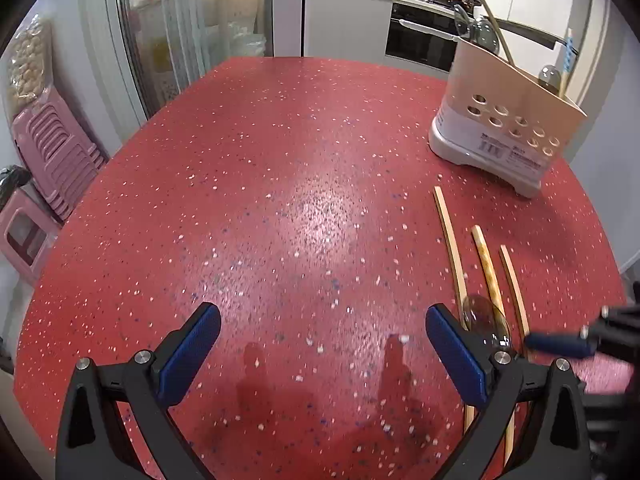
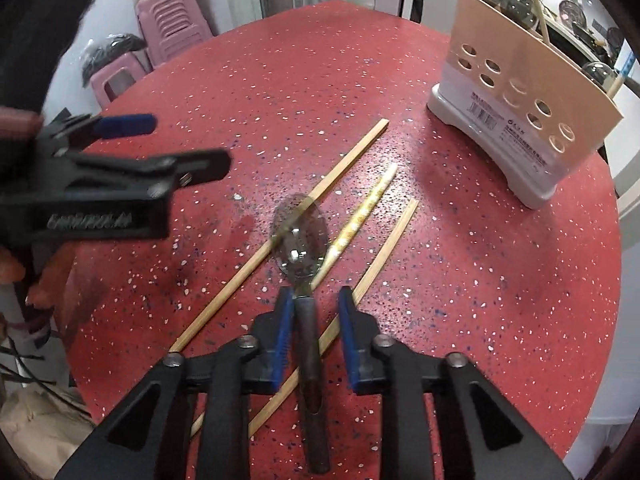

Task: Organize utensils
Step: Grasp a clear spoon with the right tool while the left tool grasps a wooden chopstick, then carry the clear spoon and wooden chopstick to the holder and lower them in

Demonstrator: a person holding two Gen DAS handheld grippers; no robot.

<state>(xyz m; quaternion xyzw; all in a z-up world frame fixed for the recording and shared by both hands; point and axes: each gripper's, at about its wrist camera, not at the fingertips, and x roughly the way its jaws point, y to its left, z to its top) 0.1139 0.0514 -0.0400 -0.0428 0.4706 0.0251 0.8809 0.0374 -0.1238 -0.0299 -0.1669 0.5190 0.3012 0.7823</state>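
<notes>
A metal spoon [image 2: 302,236] with a dark handle lies on the red table [image 2: 460,264], its bowl resting over the chopsticks. My right gripper [image 2: 314,300] straddles the spoon's handle with a gap on both sides; its jaws are open. Three wooden chopsticks [image 2: 320,192] lie side by side around the spoon; they also show in the left wrist view [image 1: 452,240]. The spoon's bowl [image 1: 486,322] shows beside my left gripper's right finger. My left gripper [image 1: 322,332] is wide open and empty over bare table.
A beige and white utensil holder [image 2: 516,120] with round holes stands at the table's far right, holding spoons and chopsticks; it also shows in the left wrist view [image 1: 504,120]. Pink stools [image 1: 52,152] stand off the table's left edge. A kitchen counter lies behind.
</notes>
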